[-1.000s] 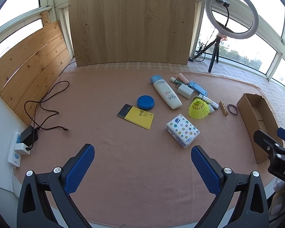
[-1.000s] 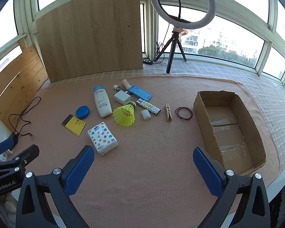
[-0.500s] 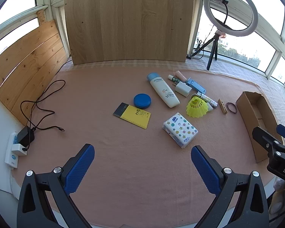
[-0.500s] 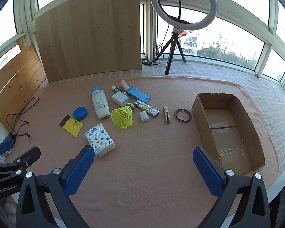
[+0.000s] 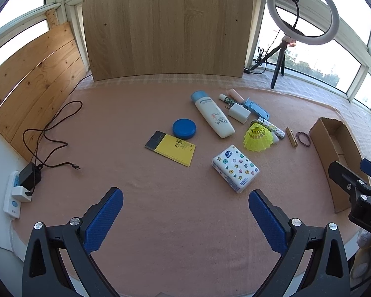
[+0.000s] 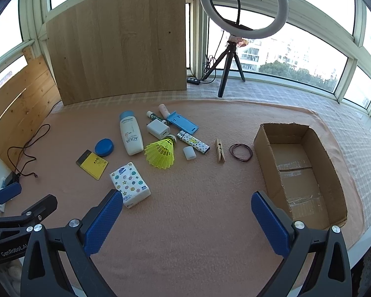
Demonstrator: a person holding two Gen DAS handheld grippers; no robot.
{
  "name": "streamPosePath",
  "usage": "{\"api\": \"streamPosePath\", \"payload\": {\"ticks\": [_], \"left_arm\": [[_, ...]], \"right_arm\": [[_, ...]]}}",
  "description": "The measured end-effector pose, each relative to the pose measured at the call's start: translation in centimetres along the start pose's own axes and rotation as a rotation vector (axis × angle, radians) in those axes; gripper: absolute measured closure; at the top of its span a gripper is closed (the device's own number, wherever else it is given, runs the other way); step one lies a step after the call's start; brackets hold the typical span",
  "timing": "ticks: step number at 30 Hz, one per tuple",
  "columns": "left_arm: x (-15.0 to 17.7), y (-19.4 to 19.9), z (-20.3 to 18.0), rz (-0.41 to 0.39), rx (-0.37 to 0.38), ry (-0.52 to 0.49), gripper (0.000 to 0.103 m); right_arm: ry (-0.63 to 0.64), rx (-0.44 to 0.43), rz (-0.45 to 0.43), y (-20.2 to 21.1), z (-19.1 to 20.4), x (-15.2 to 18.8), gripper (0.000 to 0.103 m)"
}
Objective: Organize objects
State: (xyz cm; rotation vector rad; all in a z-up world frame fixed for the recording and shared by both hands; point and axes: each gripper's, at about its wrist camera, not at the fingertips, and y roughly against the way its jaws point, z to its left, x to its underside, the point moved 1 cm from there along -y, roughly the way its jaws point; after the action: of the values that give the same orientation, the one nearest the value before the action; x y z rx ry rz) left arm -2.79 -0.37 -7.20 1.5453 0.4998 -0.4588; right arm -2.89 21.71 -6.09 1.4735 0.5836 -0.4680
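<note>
Both tools, the left tool (image 5: 185, 212) and the right tool (image 6: 186, 212), are wide apart and hold nothing. Small things lie on the pink desk (image 6: 197, 222): a tissue pack (image 6: 129, 184), a yellow shuttlecock (image 6: 160, 152), a white bottle (image 6: 130, 136). The cardboard box (image 6: 334, 173) sits empty to the right.

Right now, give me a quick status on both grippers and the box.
Left gripper open, empty. Right gripper open, empty. Cardboard box empty, items loose on the mat. Tissue pack nearest right gripper, nothing blocking.

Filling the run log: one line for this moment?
phase: pre-grasp | left gripper: open, empty | right gripper: open, empty | box: empty | items on mat: tissue pack, shuttlecock, bottle
</note>
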Motion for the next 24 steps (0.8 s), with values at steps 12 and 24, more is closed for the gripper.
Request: {"api": "streamPosePath", "payload": {"ticks": [12, 24], "left_arm": [[-0.1, -2.0, -0.4, 0.027, 0.009, 0.0, 0.001], [-0.1, -4.1, -0.4, 0.054, 0.02, 0.012, 0.004]], "right_arm": [[0.023, -0.015, 0.017, -1.6, 0.2, -0.5, 0.0], [0.026, -0.057, 0.041, -3.4, 0.1, -0.7, 0.003]]}}
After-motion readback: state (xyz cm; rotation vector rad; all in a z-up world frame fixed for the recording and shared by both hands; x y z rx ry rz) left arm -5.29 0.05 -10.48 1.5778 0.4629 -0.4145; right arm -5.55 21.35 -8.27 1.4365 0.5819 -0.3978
